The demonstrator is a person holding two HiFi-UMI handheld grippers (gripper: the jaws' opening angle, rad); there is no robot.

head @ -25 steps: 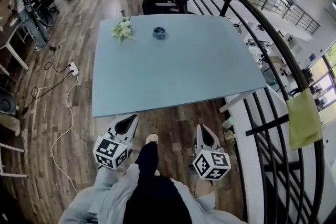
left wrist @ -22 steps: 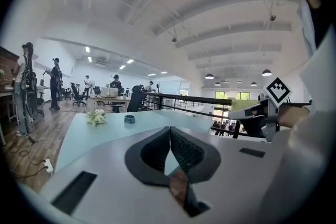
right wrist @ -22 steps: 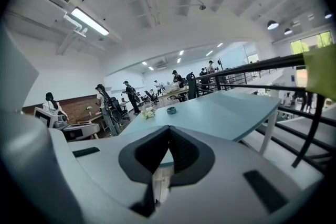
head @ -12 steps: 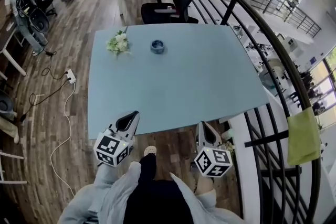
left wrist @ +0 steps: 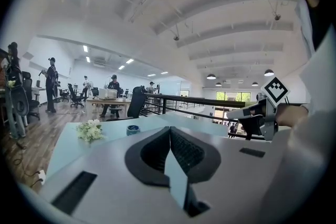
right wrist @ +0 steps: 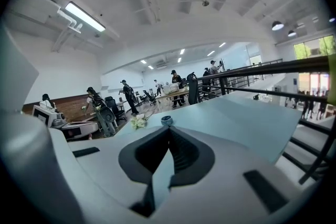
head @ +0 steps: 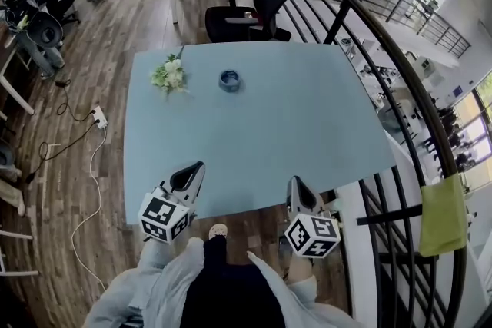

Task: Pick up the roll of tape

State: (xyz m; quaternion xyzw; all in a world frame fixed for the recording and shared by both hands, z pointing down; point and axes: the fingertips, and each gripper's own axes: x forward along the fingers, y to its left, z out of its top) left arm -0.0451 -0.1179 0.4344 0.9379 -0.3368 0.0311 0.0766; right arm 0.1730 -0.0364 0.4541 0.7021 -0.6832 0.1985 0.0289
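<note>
Tools (head: 194,169) (head: 296,182) nearer; probable tape (head: 229,80) well ahead

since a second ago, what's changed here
The person stepped toward the table. The left tongs and right tongs, earlier over the floor short of its near edge, now reach over that edge. Nothing was taken hold of or let go. Both tongs are shut and empty as before. The tape and flowers lie where they were, at the table's far side.
</note>
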